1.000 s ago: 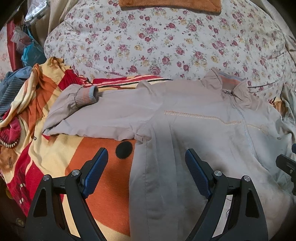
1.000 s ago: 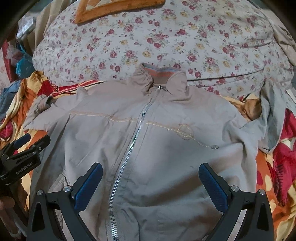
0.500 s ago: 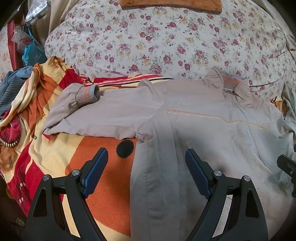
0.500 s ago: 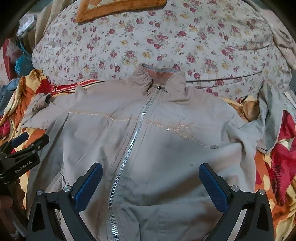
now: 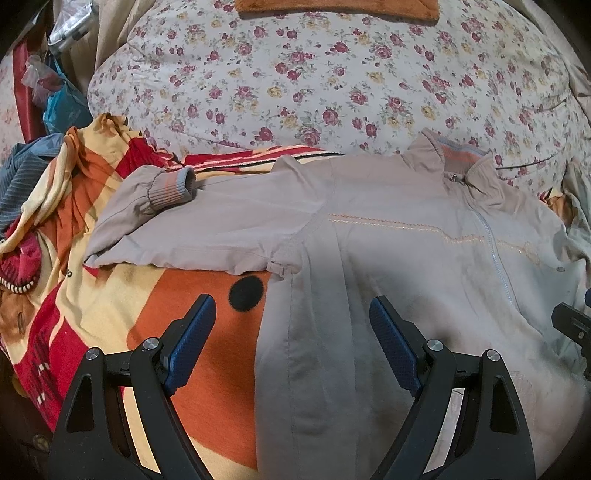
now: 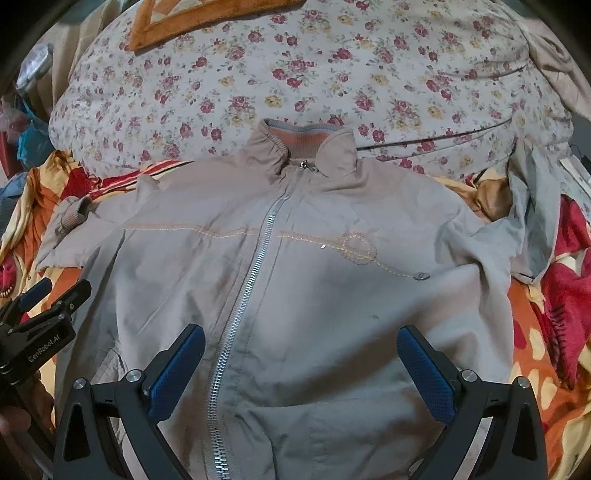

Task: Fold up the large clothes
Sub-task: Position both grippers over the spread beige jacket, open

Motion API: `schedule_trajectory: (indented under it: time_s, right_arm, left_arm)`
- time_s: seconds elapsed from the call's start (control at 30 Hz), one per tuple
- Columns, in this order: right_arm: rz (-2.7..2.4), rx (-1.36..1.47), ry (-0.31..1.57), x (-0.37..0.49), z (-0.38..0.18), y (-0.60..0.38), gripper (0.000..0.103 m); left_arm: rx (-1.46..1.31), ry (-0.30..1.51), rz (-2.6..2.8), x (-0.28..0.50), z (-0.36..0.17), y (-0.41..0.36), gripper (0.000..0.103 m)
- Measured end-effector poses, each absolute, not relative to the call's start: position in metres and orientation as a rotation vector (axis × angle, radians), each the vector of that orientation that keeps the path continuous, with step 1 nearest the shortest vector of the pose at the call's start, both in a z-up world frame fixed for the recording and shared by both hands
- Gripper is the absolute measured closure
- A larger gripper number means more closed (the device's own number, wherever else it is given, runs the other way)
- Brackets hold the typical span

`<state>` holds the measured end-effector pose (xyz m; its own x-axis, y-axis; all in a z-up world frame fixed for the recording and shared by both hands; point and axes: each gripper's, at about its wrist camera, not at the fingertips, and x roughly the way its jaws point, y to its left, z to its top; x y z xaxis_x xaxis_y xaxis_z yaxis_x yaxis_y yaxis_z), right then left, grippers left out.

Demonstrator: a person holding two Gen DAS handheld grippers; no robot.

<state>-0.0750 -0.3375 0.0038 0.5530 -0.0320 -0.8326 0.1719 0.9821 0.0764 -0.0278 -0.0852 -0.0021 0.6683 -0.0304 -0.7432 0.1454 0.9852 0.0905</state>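
Note:
A beige zip-up jacket (image 6: pixel 295 277) lies face up and zipped on the bed, collar toward the far side. Its left sleeve (image 5: pixel 184 225) is folded across, with the ribbed cuff (image 5: pixel 170 188) pointing inward. The right sleeve (image 6: pixel 498 236) is bunched up at the right. My left gripper (image 5: pixel 291 321) hovers open over the jacket's left side seam, nothing between its blue pads. Over the lower front, by the zipper (image 6: pixel 251 288), my right gripper (image 6: pixel 301 350) hangs open and empty. The left gripper (image 6: pixel 40 302) also shows at the left edge of the right wrist view.
A red, orange and yellow blanket (image 5: pixel 122 306) lies under the jacket. A floral duvet (image 5: pixel 314 85) rises behind it, with an orange cushion (image 5: pixel 332 7) on top. Bags and clutter (image 5: pixel 55 99) sit at the far left. A grey garment (image 6: pixel 535 206) lies crumpled at the right.
Both grippers have drifted slightly; the jacket sits a little lower and more centred in the right wrist view. Nothing was grasped and both stay open.

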Motion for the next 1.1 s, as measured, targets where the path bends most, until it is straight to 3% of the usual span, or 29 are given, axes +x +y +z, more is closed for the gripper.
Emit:
schedule_trajectory:
  time_s: [1.1]
  right_arm:
    - [-0.104, 0.170, 1.005, -0.0704, -0.0038, -0.3385, 0.000]
  left_arm:
    - [0.138, 0.844, -0.068, -0.0251, -0.0072, -0.0769, 0.018]
